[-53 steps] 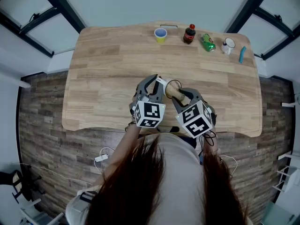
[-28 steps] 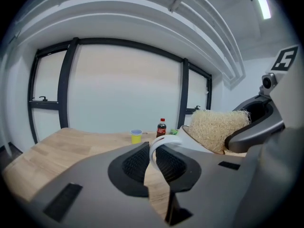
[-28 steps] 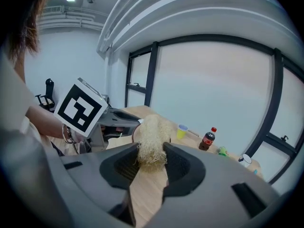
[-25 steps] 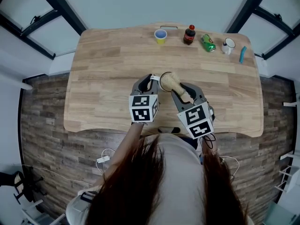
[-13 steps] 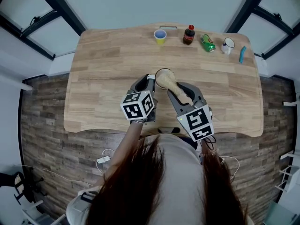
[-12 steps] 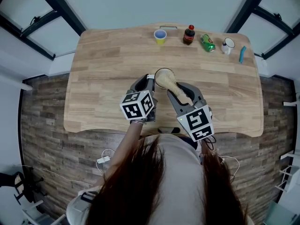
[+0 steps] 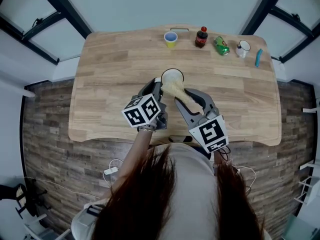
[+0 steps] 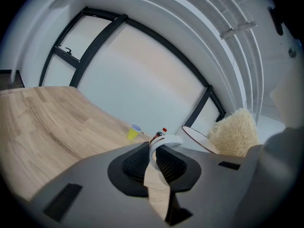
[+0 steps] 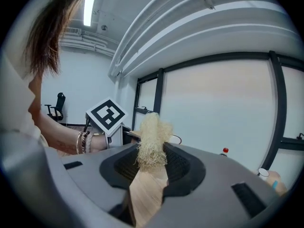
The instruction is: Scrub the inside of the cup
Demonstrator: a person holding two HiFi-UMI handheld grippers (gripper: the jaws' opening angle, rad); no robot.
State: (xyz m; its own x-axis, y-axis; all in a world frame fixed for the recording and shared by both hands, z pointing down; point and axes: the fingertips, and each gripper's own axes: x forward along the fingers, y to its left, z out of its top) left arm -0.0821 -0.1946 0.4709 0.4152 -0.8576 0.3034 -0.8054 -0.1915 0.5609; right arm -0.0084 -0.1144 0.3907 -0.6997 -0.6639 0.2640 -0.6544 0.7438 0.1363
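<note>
1. Head view. Locate the left hand-held gripper [image 7: 156, 90], clamped on the handle side of the white cup [image 7: 172, 77] directly ahead of its jaws. Find the right hand-held gripper [image 7: 189, 100] just to its right, closed on the wooden shaft of the brush [image 7: 176, 89]. Note the fibre head lying at the cup mouth, over the near rim. Disregard the yellow cup [image 7: 171, 38], dark bottle [image 7: 201, 36] and green can [image 7: 221, 45], set far ahead of both hand-held grippers along the far edge of the worktop [image 7: 110, 74].
2. Left gripper view. Confirm the jaws drawn narrow on the cup's white loop handle, with a pad touching it on each side. Find the cup rim ahead and to the right of the jaws, with the fibre head at its right edge. Cannot tell how deep the head sits.
3. Right gripper view. Confirm the jaws shut on the wooden shaft, with the fibre head projecting straight ahead of them. Find the cup rim just beyond the head.
4. Progress. Treat both grasps as complete and the brush as presented to the mouth. Judge the scrubbing itself as largely outstanding. Remaining, by estimate: push the head to the bottom, work it round the inner wall, and withdraw it.
</note>
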